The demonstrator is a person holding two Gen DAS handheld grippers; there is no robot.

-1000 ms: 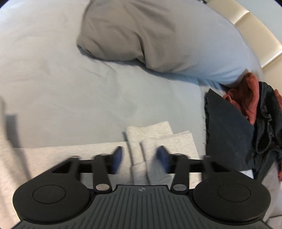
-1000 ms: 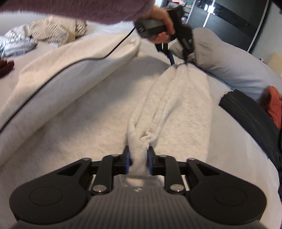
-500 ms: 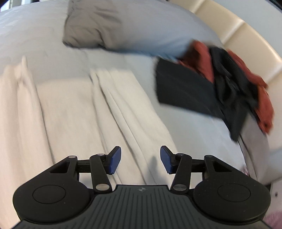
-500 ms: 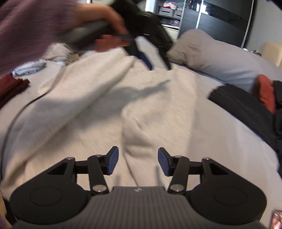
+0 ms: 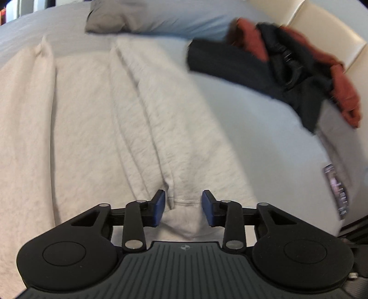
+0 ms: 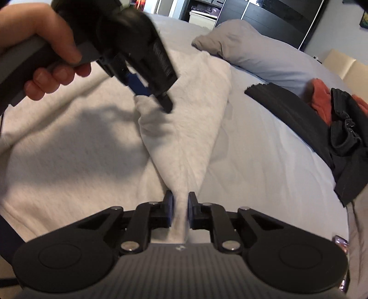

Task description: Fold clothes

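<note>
A light grey-white sweatshirt (image 5: 87,119) lies spread on the bed, its sleeve (image 5: 174,138) folded over the body. My left gripper (image 5: 183,207) is open, its blue pads either side of the sleeve's cuff (image 5: 184,202). In the right wrist view my right gripper (image 6: 180,211) is shut on a bunched part of the sleeve (image 6: 184,142). The left gripper (image 6: 153,96) shows there too, held by a hand, its tips down on the same sleeve further along.
A grey pillow (image 5: 149,16) lies at the head of the bed. A folded black garment (image 6: 287,110) and a heap of rust-red and dark clothes (image 6: 340,110) sit to the right on the pale sheet (image 5: 264,138). A cream headboard (image 5: 322,30) stands behind.
The left gripper let go of the far end of the sleeve and came down near the cuff. The right gripper opened half a second ago and is shut on the sleeve again now.
</note>
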